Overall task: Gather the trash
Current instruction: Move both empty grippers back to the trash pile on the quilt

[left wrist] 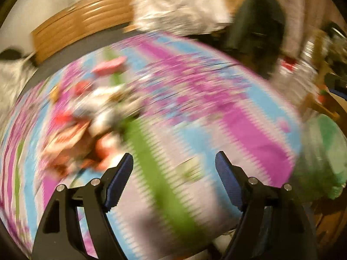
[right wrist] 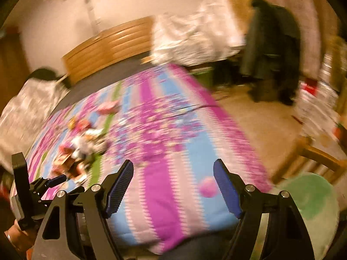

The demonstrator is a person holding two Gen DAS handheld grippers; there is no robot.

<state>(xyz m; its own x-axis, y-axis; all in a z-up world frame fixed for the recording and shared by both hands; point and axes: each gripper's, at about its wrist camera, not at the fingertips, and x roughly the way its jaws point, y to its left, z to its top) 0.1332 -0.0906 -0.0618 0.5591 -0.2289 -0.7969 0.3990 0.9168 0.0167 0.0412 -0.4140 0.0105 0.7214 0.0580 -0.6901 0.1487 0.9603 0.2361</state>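
Both views are motion-blurred. A pile of trash [left wrist: 86, 119], red, white and brown wrappers, lies on the left part of a striped pink, blue and green bedspread [left wrist: 227, 112]. My left gripper [left wrist: 174, 162] is open and empty above the bedspread, with the pile just left of its left finger. My right gripper [right wrist: 173, 169] is open and empty over the bedspread [right wrist: 173, 134], with the trash pile [right wrist: 80, 149] to its far left. The left gripper [right wrist: 54, 179] shows at the left edge of the right wrist view.
A wooden headboard [right wrist: 108, 45] and white pillows [right wrist: 190, 34] stand at the back. A dark coat [right wrist: 273, 47] hangs at the right. A green bag [right wrist: 312, 197] sits at lower right by a wooden chair [right wrist: 314, 153]. Beige floor [right wrist: 260, 121] lies right of the bed.
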